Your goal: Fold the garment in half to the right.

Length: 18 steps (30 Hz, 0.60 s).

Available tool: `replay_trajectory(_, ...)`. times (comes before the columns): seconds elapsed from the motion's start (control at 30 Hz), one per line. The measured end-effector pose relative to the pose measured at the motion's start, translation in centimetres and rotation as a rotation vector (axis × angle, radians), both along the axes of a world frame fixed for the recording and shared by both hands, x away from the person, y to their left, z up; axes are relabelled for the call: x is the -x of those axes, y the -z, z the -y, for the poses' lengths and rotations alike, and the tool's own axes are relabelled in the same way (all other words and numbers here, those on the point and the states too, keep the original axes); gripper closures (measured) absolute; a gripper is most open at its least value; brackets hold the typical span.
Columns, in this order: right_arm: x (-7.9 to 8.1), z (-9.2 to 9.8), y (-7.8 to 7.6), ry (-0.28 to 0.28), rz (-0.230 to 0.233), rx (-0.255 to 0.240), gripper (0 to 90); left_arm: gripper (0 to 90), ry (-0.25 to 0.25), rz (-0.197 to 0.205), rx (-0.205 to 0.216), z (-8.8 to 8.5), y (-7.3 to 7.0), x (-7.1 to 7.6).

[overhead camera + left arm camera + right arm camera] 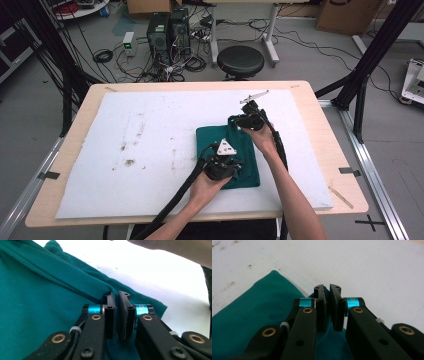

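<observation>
High view: folded green cloth (231,150) lying right of centre on the white surface (150,130), long axis running from near edge to far edge. Left gripper (220,167) at its near end, right gripper (248,120) at its far right corner, jaws of both nearly closed, apparently pinching fabric. Risk: thin fold slipping free, undoing the fold.

**Open mat on the left, cloth and hands on the right**

The white mat (150,145) lies bare left of the folded green cloth (247,150): wide passage there. Over the cloth, the left gripper (220,167) and right gripper (248,120) with both forearms block the way. A strip of mat is free along the right edge.
</observation>
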State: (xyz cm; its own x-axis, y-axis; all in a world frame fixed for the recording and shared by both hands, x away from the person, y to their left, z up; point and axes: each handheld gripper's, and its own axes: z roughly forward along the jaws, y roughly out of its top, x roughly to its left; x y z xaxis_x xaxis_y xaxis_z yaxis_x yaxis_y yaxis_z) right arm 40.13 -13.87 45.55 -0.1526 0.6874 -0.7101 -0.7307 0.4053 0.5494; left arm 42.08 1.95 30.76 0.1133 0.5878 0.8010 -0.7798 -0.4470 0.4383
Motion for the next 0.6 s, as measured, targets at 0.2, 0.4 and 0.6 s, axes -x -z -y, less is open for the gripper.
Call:
replay_trajectory(0.2, -0.1, 1.1, 0.1, 0.005, 0.002, -0.027, 85.0, 83.8, -0.005, -0.01, -0.011, 1.2, -0.3, -0.1)
replay_trajectory(0.4, -0.6, 2.1, 0.1, 0.008, -0.003, -0.045, 83.6, 83.7, -0.024, -0.023, -0.028, 1.7, -0.5, -0.5)
replay_trajectory(0.6, -0.9, 2.8, 0.4, 0.002, -0.028, -0.086, 66.2, 67.3, -0.021, -0.019, -0.068, 1.6, -0.3, -0.4)
